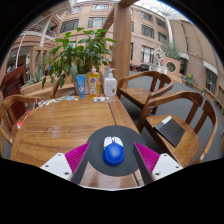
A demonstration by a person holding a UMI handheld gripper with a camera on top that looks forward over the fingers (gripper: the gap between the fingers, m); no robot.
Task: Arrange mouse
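A blue and white mouse (pixel 113 152) lies on a round dark mouse mat (pixel 112 167) at the near edge of a wooden table (pixel 60 120). My gripper (pixel 113 157) is open, with its pink pads (pixel 76 157) on either side of the mat. The mouse stands between the fingers with a clear gap on each side, resting on the mat.
Several bottles (pixel 94 83) stand at the table's far end in front of a potted plant (pixel 82 50). Wooden chairs (pixel 185 125) stand to the right and another chair (pixel 10 110) to the left. A building facade fills the background.
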